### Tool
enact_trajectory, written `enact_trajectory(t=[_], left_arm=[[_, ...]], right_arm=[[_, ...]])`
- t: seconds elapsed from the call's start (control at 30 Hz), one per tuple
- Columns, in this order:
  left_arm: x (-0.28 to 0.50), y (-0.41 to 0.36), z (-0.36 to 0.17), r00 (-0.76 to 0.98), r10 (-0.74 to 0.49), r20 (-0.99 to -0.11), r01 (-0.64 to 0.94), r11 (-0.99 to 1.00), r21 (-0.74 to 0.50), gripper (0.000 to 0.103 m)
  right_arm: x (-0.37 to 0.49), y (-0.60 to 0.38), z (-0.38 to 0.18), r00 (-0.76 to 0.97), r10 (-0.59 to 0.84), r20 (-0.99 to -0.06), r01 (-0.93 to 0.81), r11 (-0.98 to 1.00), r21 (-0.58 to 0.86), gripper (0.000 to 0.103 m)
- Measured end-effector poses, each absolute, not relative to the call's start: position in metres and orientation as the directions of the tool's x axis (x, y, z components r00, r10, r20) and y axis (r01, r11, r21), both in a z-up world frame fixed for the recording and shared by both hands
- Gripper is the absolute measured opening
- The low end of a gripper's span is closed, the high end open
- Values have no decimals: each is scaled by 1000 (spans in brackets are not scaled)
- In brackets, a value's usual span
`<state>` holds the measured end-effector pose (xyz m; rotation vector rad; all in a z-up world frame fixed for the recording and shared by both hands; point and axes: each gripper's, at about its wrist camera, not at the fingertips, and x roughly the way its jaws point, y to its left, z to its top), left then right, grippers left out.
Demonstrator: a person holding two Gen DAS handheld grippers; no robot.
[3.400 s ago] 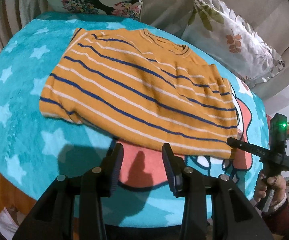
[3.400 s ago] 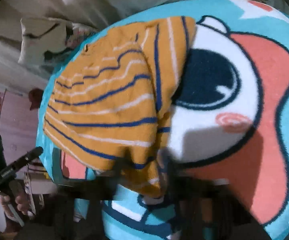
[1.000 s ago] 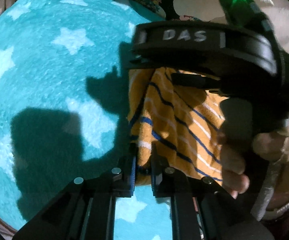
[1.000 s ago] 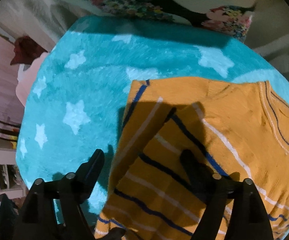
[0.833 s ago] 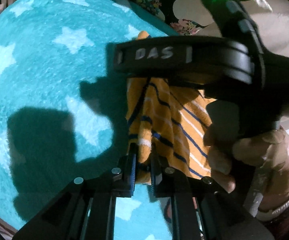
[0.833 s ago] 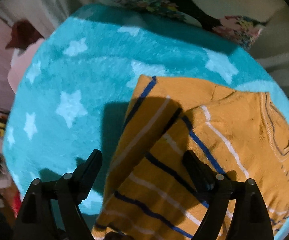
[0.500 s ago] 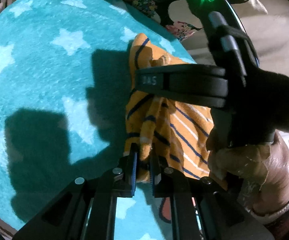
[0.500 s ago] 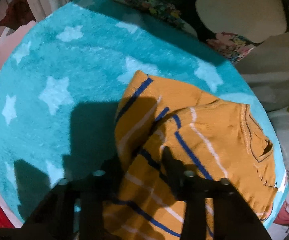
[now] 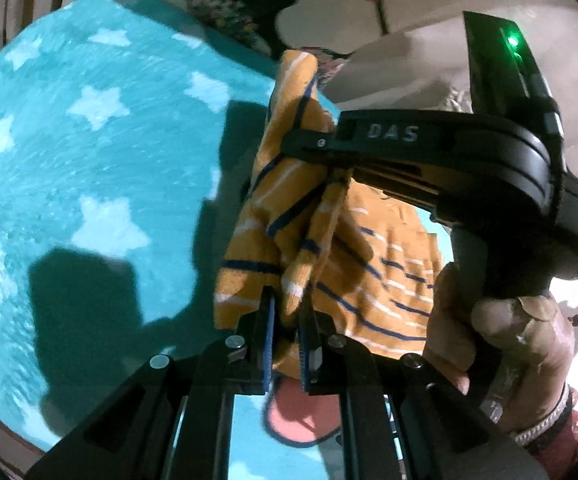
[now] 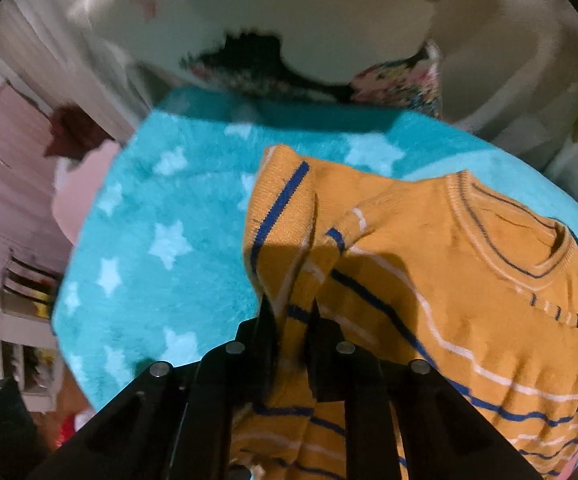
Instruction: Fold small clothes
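Observation:
An orange knit sweater [image 9: 353, 264] with blue and white stripes is lifted at its left side off a turquoise star blanket [image 9: 89, 184]. My left gripper [image 9: 287, 320] is shut on the sweater's lower edge. My right gripper [image 10: 293, 324] is shut on the sweater [image 10: 441, 280] near its sleeve; its black body [image 9: 429, 144] crosses above the cloth in the left wrist view, held by a hand [image 9: 501, 344]. The neckline [image 10: 529, 240] lies to the right on the blanket [image 10: 177, 220].
Floral pillows [image 10: 309, 40] and a pale cushion stand behind the blanket's far edge. A pink cabinet and shelves [image 10: 5, 200] are off to the left, beyond the bed edge. A cartoon print [image 9: 301, 416] shows on the blanket under my left gripper.
My right gripper has closed on the sweater's left side, and both grippers have lifted that side higher off the blanket. The view has tilted up toward the pillows.

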<state>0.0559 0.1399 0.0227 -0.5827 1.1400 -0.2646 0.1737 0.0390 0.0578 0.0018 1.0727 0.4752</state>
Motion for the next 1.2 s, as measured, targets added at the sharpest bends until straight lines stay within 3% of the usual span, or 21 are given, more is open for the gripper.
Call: enact_trajectory(t=[0.33, 0.6, 0.93, 1.2], left_arm=[[46, 25, 54, 403, -458, -792, 17, 869, -494, 9], [29, -51, 63, 350, -516, -782, 123, 853, -507, 9], [28, -67, 46, 327, -459, -826, 40, 880, -473, 10], [12, -70, 29, 296, -400, -868, 9, 909, -416, 10]], right_arm=[[150, -86, 89, 432, 520, -736, -337, 851, 403, 11], [133, -211, 66, 469, 540, -699, -218, 838, 501, 11], [121, -324, 33, 531, 493, -689, -63, 834, 549, 11], [129, -342, 18, 518, 468, -716, -50, 852, 521, 11]])
